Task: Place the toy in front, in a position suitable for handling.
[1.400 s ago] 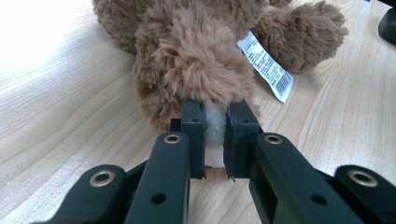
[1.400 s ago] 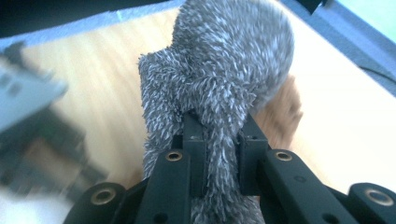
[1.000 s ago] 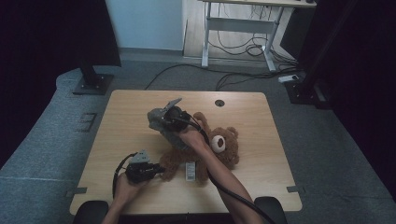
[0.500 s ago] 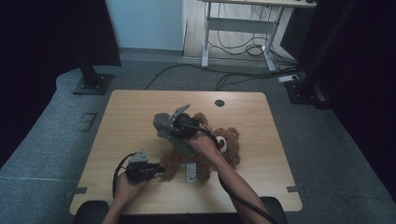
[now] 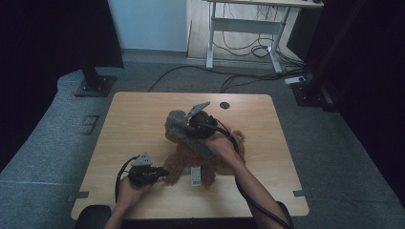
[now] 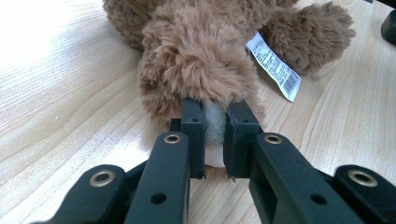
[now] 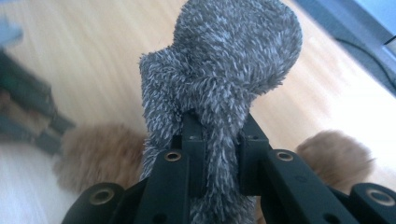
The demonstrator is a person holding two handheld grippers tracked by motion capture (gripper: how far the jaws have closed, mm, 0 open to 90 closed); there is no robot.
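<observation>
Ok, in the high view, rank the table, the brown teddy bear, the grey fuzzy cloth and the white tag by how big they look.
1. Table
2. Brown teddy bear, partly covered
3. Grey fuzzy cloth, raised nearer the camera, so its rank against the bear is unsure
4. White tag

A light wooden table (image 5: 133, 119) is seen on a grey carpet (image 5: 47, 157). A round cable hole (image 5: 224, 104) is cut near its far edge. Behind it, a white desk frame (image 5: 243, 28) is placed, with cables (image 5: 239, 47) lying on the floor beneath.

Wooden table (image 5: 129, 124) — brown teddy bear (image 5: 184, 160)
</observation>
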